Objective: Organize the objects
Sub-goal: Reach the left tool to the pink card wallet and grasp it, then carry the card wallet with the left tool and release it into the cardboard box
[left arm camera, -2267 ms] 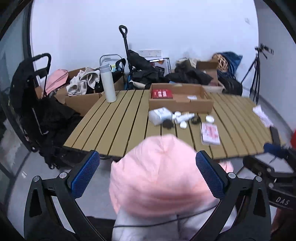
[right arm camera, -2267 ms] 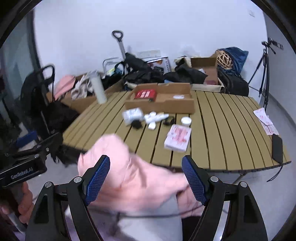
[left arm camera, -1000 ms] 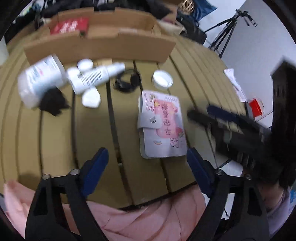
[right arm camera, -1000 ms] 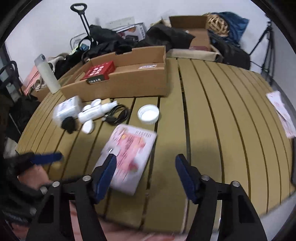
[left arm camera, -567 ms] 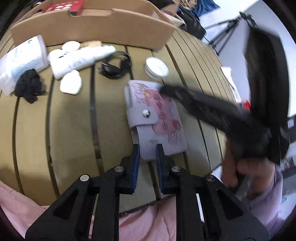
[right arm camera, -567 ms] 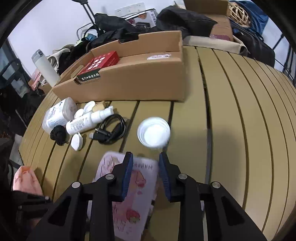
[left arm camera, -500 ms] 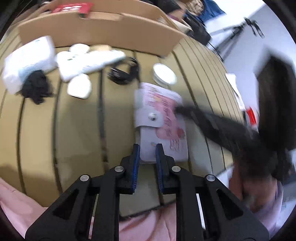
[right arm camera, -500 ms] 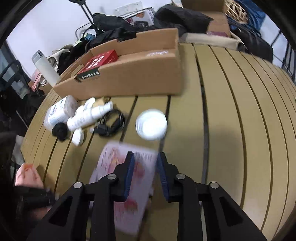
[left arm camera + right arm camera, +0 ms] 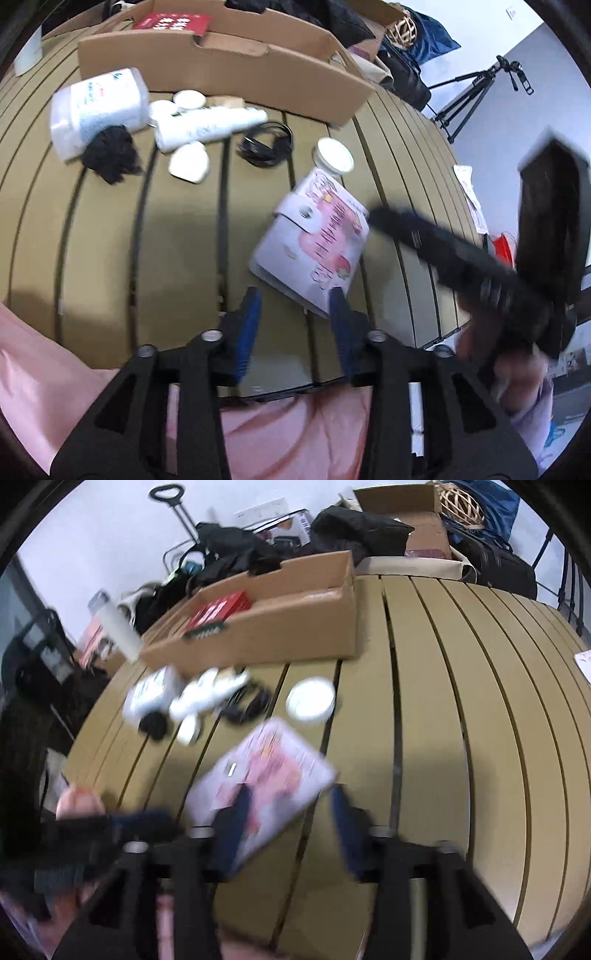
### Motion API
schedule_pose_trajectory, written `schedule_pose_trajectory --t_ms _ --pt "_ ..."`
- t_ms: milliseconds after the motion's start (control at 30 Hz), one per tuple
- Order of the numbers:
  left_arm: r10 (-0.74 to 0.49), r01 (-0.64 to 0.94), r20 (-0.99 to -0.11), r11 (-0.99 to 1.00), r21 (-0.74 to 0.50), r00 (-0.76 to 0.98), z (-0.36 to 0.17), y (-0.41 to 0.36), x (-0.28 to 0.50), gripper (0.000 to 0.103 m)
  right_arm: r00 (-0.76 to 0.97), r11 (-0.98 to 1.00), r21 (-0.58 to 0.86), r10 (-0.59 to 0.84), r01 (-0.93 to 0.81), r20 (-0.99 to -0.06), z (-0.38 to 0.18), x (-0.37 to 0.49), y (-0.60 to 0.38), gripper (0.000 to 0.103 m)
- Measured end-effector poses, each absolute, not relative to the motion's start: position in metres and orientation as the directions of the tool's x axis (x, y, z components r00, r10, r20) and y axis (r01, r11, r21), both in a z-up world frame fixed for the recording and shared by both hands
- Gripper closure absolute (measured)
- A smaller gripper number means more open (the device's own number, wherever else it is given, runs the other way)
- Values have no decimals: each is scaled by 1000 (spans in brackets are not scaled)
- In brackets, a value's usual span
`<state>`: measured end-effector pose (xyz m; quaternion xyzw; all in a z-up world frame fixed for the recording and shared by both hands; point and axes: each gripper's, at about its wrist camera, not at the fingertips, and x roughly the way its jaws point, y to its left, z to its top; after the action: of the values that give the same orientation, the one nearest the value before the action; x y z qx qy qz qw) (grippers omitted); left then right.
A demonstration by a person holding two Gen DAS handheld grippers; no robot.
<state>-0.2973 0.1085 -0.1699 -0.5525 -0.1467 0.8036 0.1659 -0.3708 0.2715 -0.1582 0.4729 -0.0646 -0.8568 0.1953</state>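
Note:
A pink and white snap-button notebook (image 9: 314, 240) lies askew on the slatted table (image 9: 110, 229), also in the right wrist view (image 9: 266, 779). My left gripper (image 9: 293, 314) is open, hovering just before the notebook's near edge. My right gripper (image 9: 291, 812) is open over the notebook's near corner; the view is blurred. The right gripper shows as a dark blur in the left view (image 9: 461, 258). Beyond lie a white tube (image 9: 207, 127), a wipes pack (image 9: 96, 109), a black cable (image 9: 266, 146), a round white lid (image 9: 334, 158) and a black scrunchie (image 9: 110, 155).
A long cardboard box (image 9: 221, 70) holding a red packet (image 9: 171, 20) stands at the table's back. Bags, boxes and a tripod (image 9: 469, 88) crowd the floor behind. A white bottle (image 9: 118, 627) stands at the far left. My pink clothing (image 9: 55, 387) fills the foreground.
Both grippers were shut half a second ago and have opened partway. The notebook has turned and shifted on the table. The right gripper has swung across to its right side.

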Motion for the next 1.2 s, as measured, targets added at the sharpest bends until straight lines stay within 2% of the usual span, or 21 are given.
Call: schedule_pose_trajectory --t_ms 133,167,200,233,367,500,600,667,767,867,1033,1200 --pt "412 -97 -844 -910 -404 -345 -178 122 -304 64 -459 -911 300 -403 283 -791 -167 -395 262 21" --pt "406 -87 -841 -911 -403 -356 -178 121 -306 73 -454 -910 300 -404 285 -794 -171 -397 260 27" --pt "402 -71 -838 -911 -406 -370 -179 117 -308 80 -448 -910 293 -401 292 -799 -175 -396 256 44" --pt "401 -53 -837 -910 -412 -372 -180 113 -309 85 -435 -912 279 -391 300 -811 -180 -392 252 55" --pt "407 25 -822 -891 -453 -398 -180 89 -308 87 -474 -916 267 -385 299 -792 -181 -361 249 63" --pt "407 32 -818 -888 -458 -406 -180 83 -307 87 -462 -909 309 -409 280 -786 -184 -317 249 64" --pt "389 -2 -821 -904 -428 -417 -177 92 -304 78 -469 -920 281 -383 275 -796 -183 -304 245 64" --pt "382 -37 -822 -913 -406 -422 -177 98 -300 66 -463 -921 274 -379 279 -802 -182 -305 243 64" --pt "387 -55 -814 -913 -405 -434 -177 98 -297 61 -457 -917 312 -395 249 -797 -183 -314 250 64" --pt "422 -51 -791 -893 -447 -443 -178 91 -299 62 -475 -909 328 -414 257 -776 -185 -316 250 62" --pt "401 -44 -797 -902 -429 -452 -172 92 -293 69 -489 -919 297 -391 260 -780 -181 -308 245 66" --pt "465 -40 -739 -857 -513 -488 -137 81 -303 70 -554 -917 285 -395 278 -733 -141 -301 247 70"
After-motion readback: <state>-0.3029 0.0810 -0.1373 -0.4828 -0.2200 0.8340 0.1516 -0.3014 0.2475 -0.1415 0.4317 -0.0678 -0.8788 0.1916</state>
